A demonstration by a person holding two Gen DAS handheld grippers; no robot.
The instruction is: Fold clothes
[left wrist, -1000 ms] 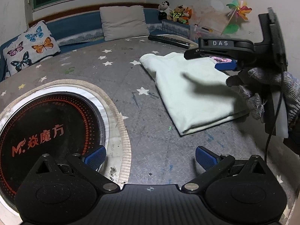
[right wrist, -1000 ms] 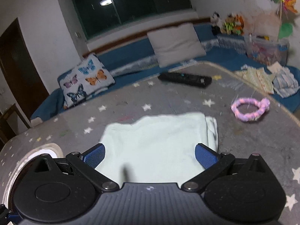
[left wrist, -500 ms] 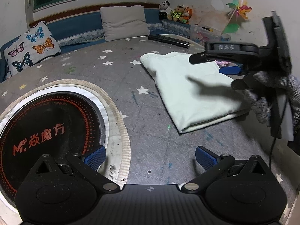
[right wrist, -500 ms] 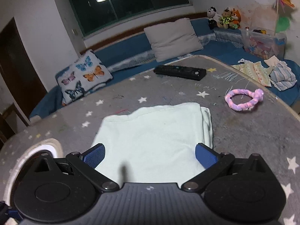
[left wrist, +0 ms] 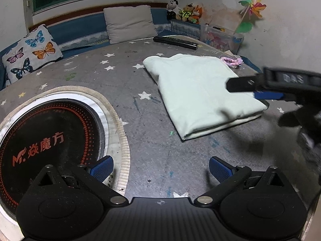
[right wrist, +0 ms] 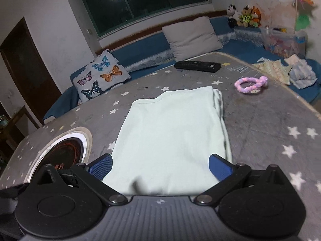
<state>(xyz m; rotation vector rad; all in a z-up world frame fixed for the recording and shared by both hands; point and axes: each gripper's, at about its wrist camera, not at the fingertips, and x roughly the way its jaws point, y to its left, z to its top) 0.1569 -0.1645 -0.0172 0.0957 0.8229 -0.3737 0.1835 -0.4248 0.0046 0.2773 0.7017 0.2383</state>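
A pale green garment (left wrist: 200,92) lies folded into a flat rectangle on the grey star-patterned table (left wrist: 128,80). In the right wrist view the same garment (right wrist: 172,132) fills the middle, its near edge under my right gripper (right wrist: 160,167), which is open with nothing between its blue pads. My left gripper (left wrist: 160,169) is open too and hovers over bare table in front of the garment. In the left wrist view the right gripper (left wrist: 256,90) reaches in from the right above the garment's near right corner, blurred, held by a gloved hand (left wrist: 301,120).
A round black induction cooker (left wrist: 46,140) is set into the table at the left. A black remote (left wrist: 175,42) and a pink braided loop (right wrist: 250,84) lie beyond the garment. Cushions, plush toys and a toy box (right wrist: 284,42) line the blue bench behind.
The right gripper has drawn back toward the near right edge of the table, away from the garment's middle. The garment stays flat and folded. Both cameras have risen a little.
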